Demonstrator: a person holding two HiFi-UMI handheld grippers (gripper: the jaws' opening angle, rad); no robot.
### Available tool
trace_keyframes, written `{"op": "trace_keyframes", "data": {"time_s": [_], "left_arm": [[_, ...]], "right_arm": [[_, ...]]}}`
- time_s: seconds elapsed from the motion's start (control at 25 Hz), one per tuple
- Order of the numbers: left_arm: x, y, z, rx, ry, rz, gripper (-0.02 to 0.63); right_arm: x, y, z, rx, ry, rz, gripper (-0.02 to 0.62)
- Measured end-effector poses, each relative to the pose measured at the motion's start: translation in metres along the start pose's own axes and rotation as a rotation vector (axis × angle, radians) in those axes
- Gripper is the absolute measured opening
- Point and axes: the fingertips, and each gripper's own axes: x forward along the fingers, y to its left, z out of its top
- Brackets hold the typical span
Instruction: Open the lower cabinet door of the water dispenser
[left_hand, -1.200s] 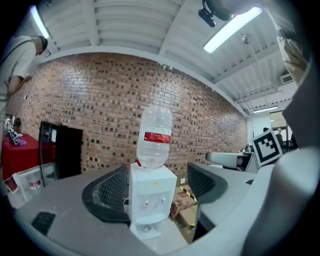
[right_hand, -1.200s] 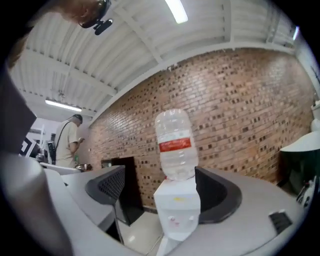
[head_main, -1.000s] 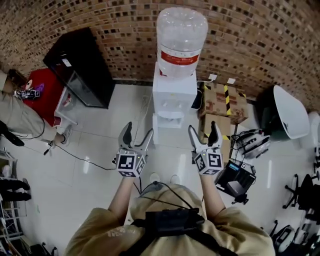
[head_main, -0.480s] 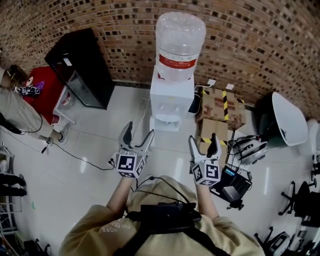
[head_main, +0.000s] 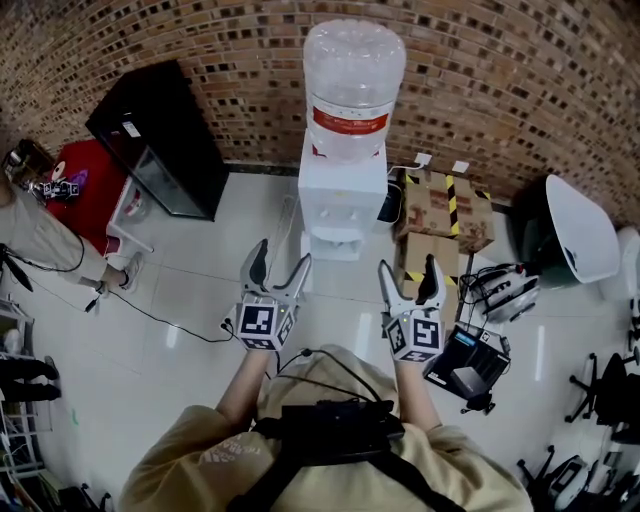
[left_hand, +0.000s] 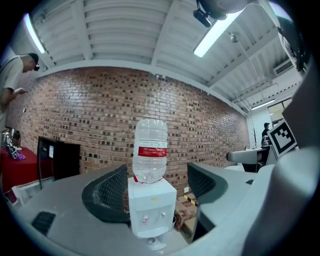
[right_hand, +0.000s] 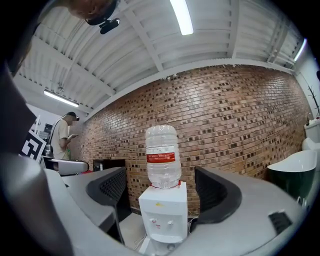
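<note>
- White plastic makes up the water dispenser (head_main: 343, 200), which stands on the tiled floor (head_main: 200, 300) with its back to the brick wall (head_main: 500, 80). A large clear bottle (head_main: 352, 75) sits upturned on top.
- The lower cabinet door is on the front face below the taps. The head view looks down too steeply to show it, and each gripper's own body covers that part in the gripper views.
- The left gripper (head_main: 280, 258) and the right gripper (head_main: 408, 268) hover side by side, well apart from the dispenser and facing it. Both have their fingers spread wide with nothing between them.
- The door is probably a thin, stiff, smooth panel, light to swing and held by a catch.
- The best hold is likely the free edge or a recess opposite the hinge, since flat plastic gives the fingers little to pinch.
- A steady, gentle pull seems wise, because the tall body with the bottle on top may rock or slide on the glossy tiles.
</note>
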Motion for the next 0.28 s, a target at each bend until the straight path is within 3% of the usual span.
{"op": "trace_keyframes", "data": {"time_s": [0.28], "left_arm": [[0.007,-0.0039,-0.0081,-0.042,0.01,-0.004,0.364]], "right_arm": [[0.0023,0.0019,-0.0033,-0.024,0.021,0.021,0.459]]}}
